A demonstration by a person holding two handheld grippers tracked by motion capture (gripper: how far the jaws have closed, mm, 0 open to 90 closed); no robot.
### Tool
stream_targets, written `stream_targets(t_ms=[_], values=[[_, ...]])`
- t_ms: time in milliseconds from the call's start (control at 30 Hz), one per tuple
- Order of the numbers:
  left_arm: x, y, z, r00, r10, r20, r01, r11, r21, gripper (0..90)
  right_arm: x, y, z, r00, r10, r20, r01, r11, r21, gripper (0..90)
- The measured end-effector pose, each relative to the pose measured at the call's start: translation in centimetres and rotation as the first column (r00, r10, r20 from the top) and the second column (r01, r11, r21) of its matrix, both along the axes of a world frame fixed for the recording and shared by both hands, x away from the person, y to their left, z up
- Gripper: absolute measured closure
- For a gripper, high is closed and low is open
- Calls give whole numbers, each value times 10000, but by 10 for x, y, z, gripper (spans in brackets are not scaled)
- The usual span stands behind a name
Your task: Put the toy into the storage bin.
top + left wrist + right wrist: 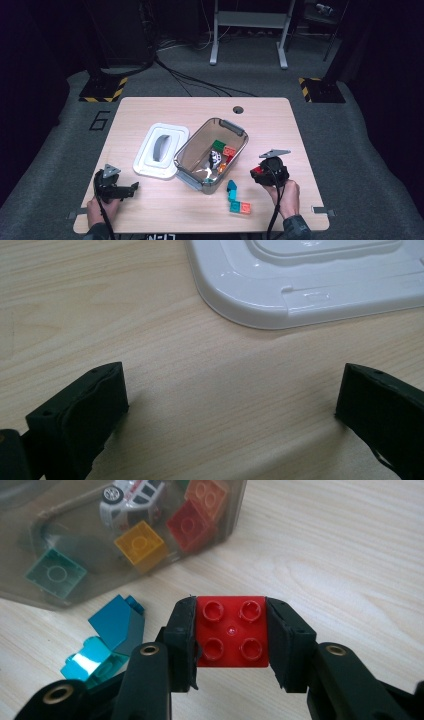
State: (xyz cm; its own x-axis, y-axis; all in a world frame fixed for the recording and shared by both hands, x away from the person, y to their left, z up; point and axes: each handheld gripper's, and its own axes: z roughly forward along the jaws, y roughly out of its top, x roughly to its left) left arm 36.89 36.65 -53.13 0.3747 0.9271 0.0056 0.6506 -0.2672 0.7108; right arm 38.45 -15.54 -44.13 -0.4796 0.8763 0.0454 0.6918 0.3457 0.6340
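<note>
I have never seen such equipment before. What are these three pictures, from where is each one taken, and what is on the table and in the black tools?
A person sits at a wooden table and holds a hand tool with two black jaws in each hand. The high view looks down from above. The other two pictures come from small cameras on the tools, looking along their jaws.

The left gripper is open, with nothing between its jaws, near a white lid. The right gripper is shut on a red block.

On the table stands a clear bin holding coloured blocks and a toy car. Beside it lie blue and teal blocks, one with an orange block attached.
</note>
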Motion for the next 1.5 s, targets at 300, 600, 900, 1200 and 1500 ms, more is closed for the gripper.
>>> stream_targets(t_ms=[300, 600, 900, 1200, 1500], values=[[0, 0, 0, 10000, 10, 0, -10, 10000, 6, 0, 3, 4, 16, 9994, 144, 323, -143, 9999, -44, 587], [0, 0, 0, 10000, 9, -3, -9, 10000, 8, 0, 4, 6, 33, 9974, 346, 627, -348, 9994, 23, 587], [0, 0, 0, 10000, 9, 3, -9, 10000, 13, 0, 5, 1, 54, 9954, 373, 879, -391, 9990, 197, 587], [0, 0, 0, 10000, -20, -29, 20, 10000, 9, 0, 10, 10, 78, 9913, 597, 1170, -621, 9979, 167, 587], [0, -1, -1, 9999, 93, 132, -92, 10000, -32, 0, 20, 34, 98, 9817, 1207, 1473, -1250, 9920, 197, 587]])
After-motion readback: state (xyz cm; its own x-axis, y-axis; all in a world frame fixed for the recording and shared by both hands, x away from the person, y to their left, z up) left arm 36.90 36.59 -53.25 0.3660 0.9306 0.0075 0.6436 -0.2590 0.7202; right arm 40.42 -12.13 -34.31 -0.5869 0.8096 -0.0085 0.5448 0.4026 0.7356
